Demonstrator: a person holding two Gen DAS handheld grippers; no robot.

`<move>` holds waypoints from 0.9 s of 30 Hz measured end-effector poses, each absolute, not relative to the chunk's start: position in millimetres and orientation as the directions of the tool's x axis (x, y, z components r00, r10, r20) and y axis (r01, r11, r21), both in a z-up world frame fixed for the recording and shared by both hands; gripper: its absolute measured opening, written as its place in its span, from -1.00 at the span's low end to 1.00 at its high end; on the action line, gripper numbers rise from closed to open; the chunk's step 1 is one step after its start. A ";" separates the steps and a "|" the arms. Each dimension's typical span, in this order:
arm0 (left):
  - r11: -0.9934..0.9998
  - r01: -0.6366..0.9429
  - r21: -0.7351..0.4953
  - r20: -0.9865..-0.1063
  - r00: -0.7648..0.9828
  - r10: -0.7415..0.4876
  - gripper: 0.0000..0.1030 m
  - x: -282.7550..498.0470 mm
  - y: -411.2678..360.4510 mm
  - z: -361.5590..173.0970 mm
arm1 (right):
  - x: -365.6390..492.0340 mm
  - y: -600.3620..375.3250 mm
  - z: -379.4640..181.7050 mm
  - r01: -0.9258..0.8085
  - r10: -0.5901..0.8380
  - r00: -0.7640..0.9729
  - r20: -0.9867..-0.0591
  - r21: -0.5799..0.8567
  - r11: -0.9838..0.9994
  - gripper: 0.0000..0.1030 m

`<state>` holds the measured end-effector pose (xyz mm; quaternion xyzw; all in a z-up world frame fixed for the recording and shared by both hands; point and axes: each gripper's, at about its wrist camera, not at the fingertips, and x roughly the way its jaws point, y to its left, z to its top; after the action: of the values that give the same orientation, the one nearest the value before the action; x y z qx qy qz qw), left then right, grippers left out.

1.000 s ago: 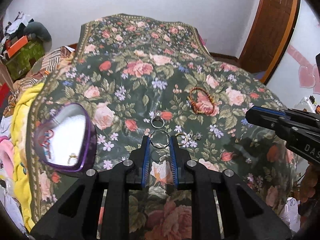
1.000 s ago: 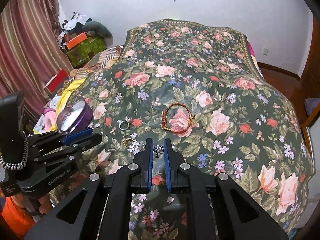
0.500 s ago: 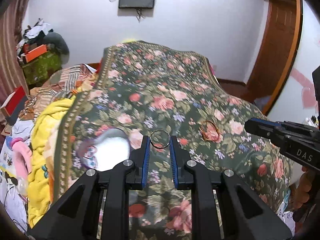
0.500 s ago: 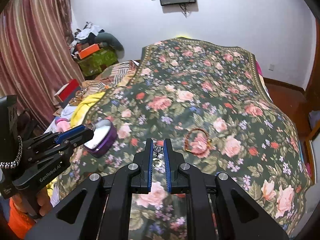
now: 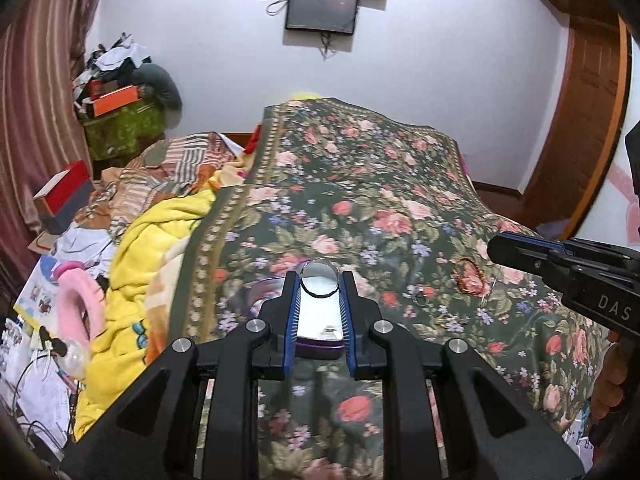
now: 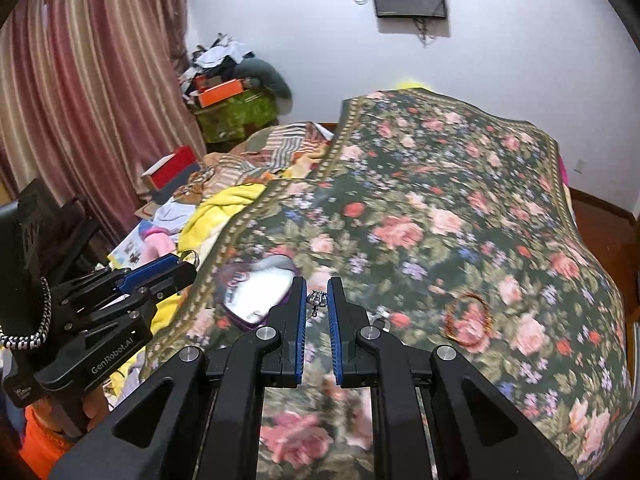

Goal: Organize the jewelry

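Two pieces are in hand: a thin silver metal ring (image 5: 319, 283) pinched at the tips of the left gripper (image 5: 319, 285), low centre of the left wrist view, jaws closed down to the ring's width; and a small silver charm-like trinket (image 6: 317, 300) nipped between the nearly closed jaws of the right gripper (image 6: 317, 300), centre of the right wrist view. Directly under and beyond the ring sits the purple heart-shaped box with mirrored inside (image 6: 256, 292), open on the dark green rose-patterned bedspread (image 5: 360, 200). A red-and-gold beaded bracelet (image 6: 467, 322) lies on the spread at right, well apart from the box; a small ring (image 5: 420, 300) lies near it. Judged step: carrying both pieces to the box. To do it well, lower each tip close over the box interior before releasing, one at a time, so light metal doesn't bounce out onto the busy print. Readable writing: "GenRobot.AI" on the left gripper's body seen in the right view, "DAS" on the right gripper's body in the left view.
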<state>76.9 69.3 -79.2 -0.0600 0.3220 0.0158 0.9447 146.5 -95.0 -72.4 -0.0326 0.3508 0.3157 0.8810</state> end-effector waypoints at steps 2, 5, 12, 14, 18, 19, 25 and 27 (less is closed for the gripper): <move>0.990 -0.083 -0.110 -0.607 0.795 -0.001 -0.65 74.6 78.0 -79.1 | 145.8 -85.9 -70.8 -0.595 0.543 0.548 -0.636 0.160 0.788 -0.82; 0.988 -0.100 -0.118 -0.602 0.798 0.009 -0.65 74.1 87.9 -78.7 | 146.0 -73.1 -68.9 -0.614 0.553 0.540 -0.635 0.153 0.774 -0.82; 0.985 -0.113 -0.132 -0.578 0.816 0.016 -0.65 76.6 102.4 -73.4 | 151.5 -47.4 -65.8 -0.651 0.573 0.521 -0.633 0.140 0.746 -0.82; 0.984 -0.113 -0.139 -0.570 0.821 0.014 -0.65 77.7 105.2 -71.6 | 153.6 -39.3 -64.6 -0.662 0.581 0.516 -0.630 0.137 0.737 -0.82; 0.984 -0.109 -0.143 -0.562 0.827 0.010 -0.65 82.6 108.7 -70.4 | 159.0 -26.9 -64.5 -0.678 0.594 0.505 -0.627 0.137 0.722 -0.82; 0.984 -0.106 -0.143 -0.562 0.827 0.007 -0.65 84.7 109.3 -71.3 | 159.8 -24.8 -64.8 -0.680 0.595 0.502 -0.628 0.138 0.720 -0.82; 0.986 -0.091 -0.142 -0.588 0.809 -0.010 -0.65 99.2 109.2 -85.8 | 172.1 -12.7 -76.6 -0.687 0.590 0.479 -0.650 0.140 0.713 -0.82; 0.985 -0.085 -0.147 -0.600 0.799 -0.021 -0.65 104.7 108.8 -92.4 | 176.8 -10.8 -82.4 -0.686 0.586 0.470 -0.660 0.145 0.713 -0.82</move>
<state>104.7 108.8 -92.4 -0.0836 0.3162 0.0168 0.9449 176.8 -10.8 -82.4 -0.0703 0.3557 0.3721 0.8545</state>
